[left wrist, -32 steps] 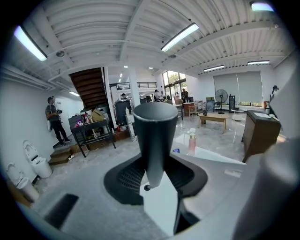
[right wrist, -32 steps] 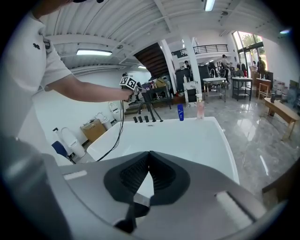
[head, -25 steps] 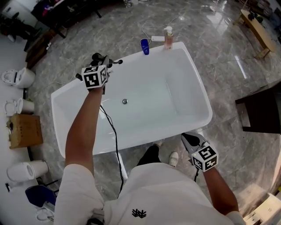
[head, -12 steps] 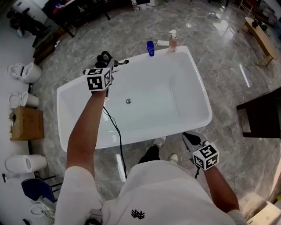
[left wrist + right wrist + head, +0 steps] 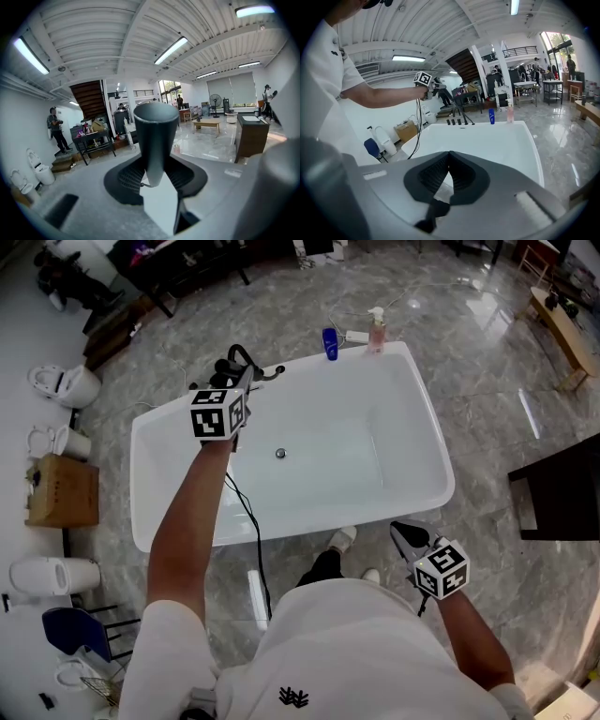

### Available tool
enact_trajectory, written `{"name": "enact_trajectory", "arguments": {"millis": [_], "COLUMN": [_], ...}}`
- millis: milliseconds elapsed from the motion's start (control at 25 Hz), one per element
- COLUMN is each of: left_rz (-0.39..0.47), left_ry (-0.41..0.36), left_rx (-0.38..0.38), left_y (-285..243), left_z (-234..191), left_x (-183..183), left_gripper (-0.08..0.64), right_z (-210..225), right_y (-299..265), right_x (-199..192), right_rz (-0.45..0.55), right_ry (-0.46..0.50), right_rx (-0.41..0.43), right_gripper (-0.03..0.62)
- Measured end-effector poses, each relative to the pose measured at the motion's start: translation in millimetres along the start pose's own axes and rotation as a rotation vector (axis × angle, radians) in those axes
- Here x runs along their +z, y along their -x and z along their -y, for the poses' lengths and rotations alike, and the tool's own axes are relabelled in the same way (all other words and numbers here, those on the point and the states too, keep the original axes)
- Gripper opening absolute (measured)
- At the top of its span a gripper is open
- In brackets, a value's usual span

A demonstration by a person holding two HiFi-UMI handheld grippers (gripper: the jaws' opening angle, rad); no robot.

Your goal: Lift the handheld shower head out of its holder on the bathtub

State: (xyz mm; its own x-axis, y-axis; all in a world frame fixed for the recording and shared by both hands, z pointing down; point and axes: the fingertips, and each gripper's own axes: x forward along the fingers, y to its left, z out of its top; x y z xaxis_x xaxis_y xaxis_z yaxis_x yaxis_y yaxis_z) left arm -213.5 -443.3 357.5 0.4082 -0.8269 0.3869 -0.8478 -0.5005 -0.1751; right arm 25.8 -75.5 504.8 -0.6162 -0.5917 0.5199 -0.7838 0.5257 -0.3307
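Observation:
The white bathtub (image 5: 433, 432) fills the middle of the head view. Over its far left rim my left gripper (image 5: 234, 381) is shut on the black handheld shower head (image 5: 240, 358), which it holds above the rim. In the left gripper view the dark round handle (image 5: 155, 136) stands upright between the pads of the left gripper (image 5: 157, 177). My right gripper (image 5: 405, 532) hangs outside the tub's near right corner, shut with nothing in it. In the right gripper view the jaws of the right gripper (image 5: 449, 161) meet, with the tub (image 5: 497, 140) beyond them.
Black tap knobs (image 5: 274, 370) sit on the far rim. A blue bottle (image 5: 330, 343) and a pink pump bottle (image 5: 376, 332) stand at the far right corner. The drain (image 5: 280, 454) lies in the tub's floor. Toilets (image 5: 64, 385) and a cardboard box (image 5: 62, 489) stand at left.
My left gripper has risen over the far rim with the shower head in its grip. The right gripper has shifted a little and stayed shut.

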Motion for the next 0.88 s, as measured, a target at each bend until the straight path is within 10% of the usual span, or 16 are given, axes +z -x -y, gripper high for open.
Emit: {"name": "enact_trajectory", "arguments": {"millis": [880], "left_rz": [0.043], "left_ry": [0.0], "left_rx": [0.03], "left_y": [120.6], "left_z": [65.2], "left_x": [-4.7], "left_gripper": [0.138], "right_z": [-34.1], "right_y": [41.5], "right_x": [-41.9], "right_rz": [-0.009], "right_ry": [0.054], "right_rx": [0.072], "right_gripper": [0.011]}}
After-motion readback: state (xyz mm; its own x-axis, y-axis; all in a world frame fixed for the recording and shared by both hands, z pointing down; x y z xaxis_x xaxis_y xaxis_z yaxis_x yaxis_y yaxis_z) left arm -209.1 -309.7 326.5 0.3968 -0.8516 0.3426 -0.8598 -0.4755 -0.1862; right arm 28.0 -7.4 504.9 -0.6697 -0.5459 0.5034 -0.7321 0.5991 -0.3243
